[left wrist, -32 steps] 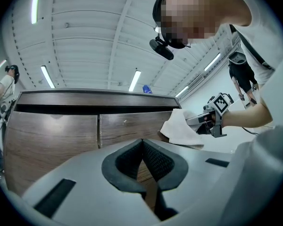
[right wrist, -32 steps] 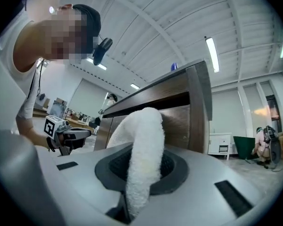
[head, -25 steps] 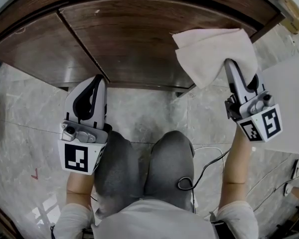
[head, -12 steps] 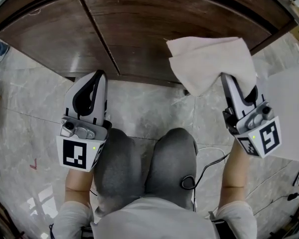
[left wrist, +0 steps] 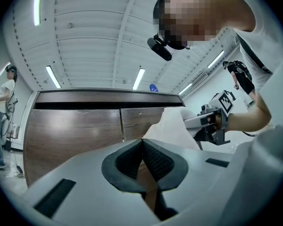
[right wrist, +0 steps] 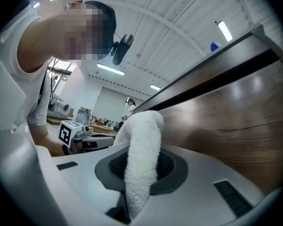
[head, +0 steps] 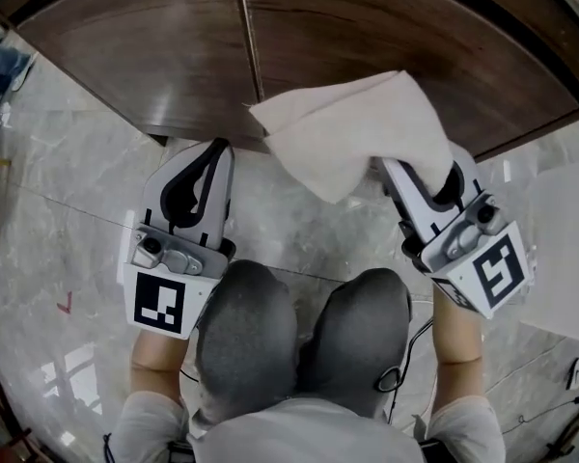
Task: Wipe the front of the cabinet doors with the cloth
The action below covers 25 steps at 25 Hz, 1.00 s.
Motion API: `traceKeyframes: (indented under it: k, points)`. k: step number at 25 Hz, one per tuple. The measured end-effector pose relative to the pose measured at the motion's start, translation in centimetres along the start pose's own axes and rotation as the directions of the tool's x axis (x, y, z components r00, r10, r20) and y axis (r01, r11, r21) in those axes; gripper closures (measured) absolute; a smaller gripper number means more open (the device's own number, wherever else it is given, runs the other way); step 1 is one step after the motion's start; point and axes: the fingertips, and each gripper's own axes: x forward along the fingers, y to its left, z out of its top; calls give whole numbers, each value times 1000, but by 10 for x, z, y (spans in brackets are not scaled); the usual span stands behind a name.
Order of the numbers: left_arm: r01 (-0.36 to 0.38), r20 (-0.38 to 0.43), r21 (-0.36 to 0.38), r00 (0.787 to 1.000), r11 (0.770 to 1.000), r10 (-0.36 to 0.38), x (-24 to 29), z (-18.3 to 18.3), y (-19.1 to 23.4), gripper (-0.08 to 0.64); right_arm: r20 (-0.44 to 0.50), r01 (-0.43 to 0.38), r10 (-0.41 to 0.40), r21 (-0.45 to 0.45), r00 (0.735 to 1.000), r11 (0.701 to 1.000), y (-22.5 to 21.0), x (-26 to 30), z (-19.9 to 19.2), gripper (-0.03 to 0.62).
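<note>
Looks like early days on this one. Can't spot any streak or wiped patch on the cabinet doors (head: 164, 56), so guessing nearly the whole front left to do. Got the cloth (head: 352, 133) pinched tight in the right gripper (head: 417, 170), jaws closed on a thick fold with the rest fanning out ahead. Sitting low, against or just off the right-hand door near the seam; can't tell whether actually touching the wood. Holding nothing in the left gripper (head: 212, 152) — jaws pressed together, empty, parked just beside the cloth near the left door's bottom edge. Crouched or kneeling on the marble floor (head: 58, 191), knees (head: 299, 331) close to the cabinet base. Nothing much blocking the doors, only a cable (head: 405, 340) trailing by the right knee, well clear. Worth watching that left gripper though — right in the path of any leftward sweep.
</note>
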Motion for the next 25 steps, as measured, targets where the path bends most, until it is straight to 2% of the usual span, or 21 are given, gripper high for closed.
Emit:
traceKeyframes:
  k: [3, 6, 13, 18, 25]
  points:
    - [0, -15, -5, 1000, 1000, 0, -5, -16, 15, 541, -37, -31, 29, -56, 999, 998, 4, 36, -21, 523]
    - [-20, -18, -19, 1000, 1000, 20, -11, -23, 23, 541, -59, -61, 57, -73, 997, 995, 9, 64, -32, 523]
    - [-40, -31, -53, 999, 998, 39, -14, -34, 40, 541, -66, -78, 73, -90, 995, 993, 3, 113, -33, 523]
    - [-46, -45, -76, 998, 996, 43, -14, -39, 44, 541, -105, -88, 77, -101, 991, 991, -1, 129, -48, 523]
    - [-51, -29, -81, 998, 995, 49, -12, -37, 48, 541, -125, -41, 32, -71, 992, 997, -11, 131, -53, 523]
